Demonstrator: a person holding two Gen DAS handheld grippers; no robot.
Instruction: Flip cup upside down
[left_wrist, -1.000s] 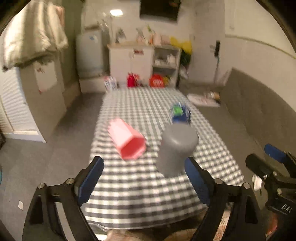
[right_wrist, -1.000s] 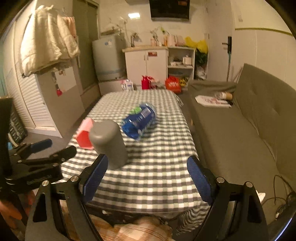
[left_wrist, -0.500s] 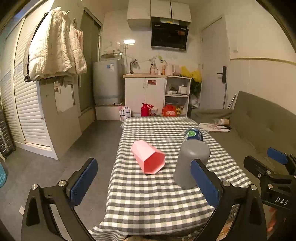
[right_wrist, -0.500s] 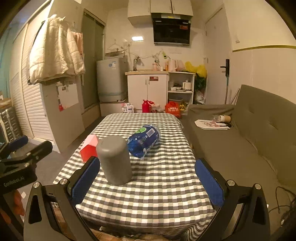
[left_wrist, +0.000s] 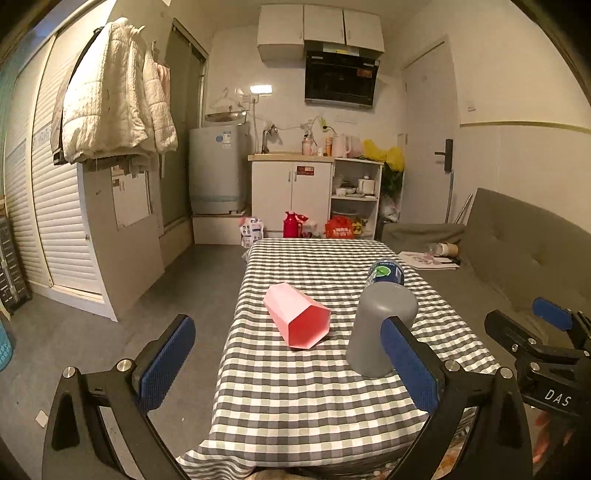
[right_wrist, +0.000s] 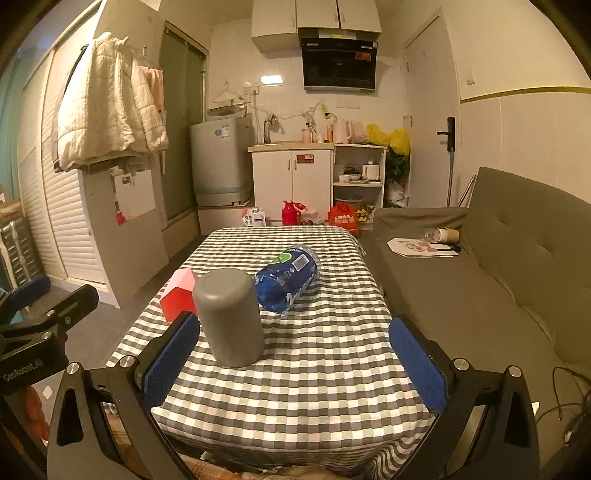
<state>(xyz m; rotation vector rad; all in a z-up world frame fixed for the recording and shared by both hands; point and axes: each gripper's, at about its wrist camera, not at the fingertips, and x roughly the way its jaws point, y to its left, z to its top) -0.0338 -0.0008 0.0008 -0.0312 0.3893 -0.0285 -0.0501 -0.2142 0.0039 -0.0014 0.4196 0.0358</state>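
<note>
A grey cup stands upside down, closed base up, on the checked tablecloth. A pink faceted cup lies on its side to its left, mouth toward me; it shows partly behind the grey cup in the right wrist view. My left gripper is open and empty, held back at the near table edge. My right gripper is open and empty too, with the grey cup just beyond its left finger.
A blue plastic-wrapped pack lies behind the grey cup. A grey sofa runs along the table's right side. Open floor lies to the left. A white cabinet stands at the back.
Both grippers have tilted up and drawn back from the table, so the view is level. The grey cup stays upside down and the other objects have not moved.
</note>
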